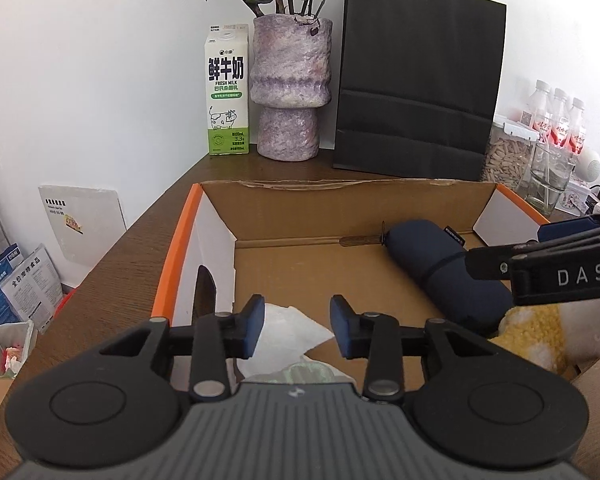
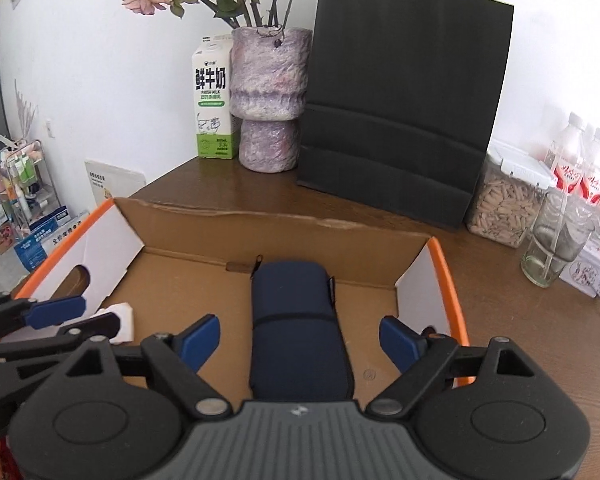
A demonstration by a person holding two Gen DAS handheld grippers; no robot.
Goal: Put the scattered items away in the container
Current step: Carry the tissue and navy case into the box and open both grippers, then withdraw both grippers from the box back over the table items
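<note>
Both claws, left claw (image 1: 297,326) and right claw (image 2: 300,338), spread and empty above the box (image 2: 236,216); pouch (image 2: 296,320) and tissue (image 1: 288,330) already inside; little apparently left.

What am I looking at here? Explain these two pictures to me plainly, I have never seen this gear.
There is no robot: a person holds a two-finger gripper in each hand, with a wide-angle camera on each looking along the fingers. One picture is from the left gripper, the other from the right gripper. Both are open and hold nothing. Both hover over a cardboard box with orange edges, standing on a brown table. Lying in the box are a dark blue pouch and a white tissue packet; something yellow shows at the left view's right edge, unclear what. Behind the box stand a milk carton, a vase of dried flowers and a black paper bag.
</note>
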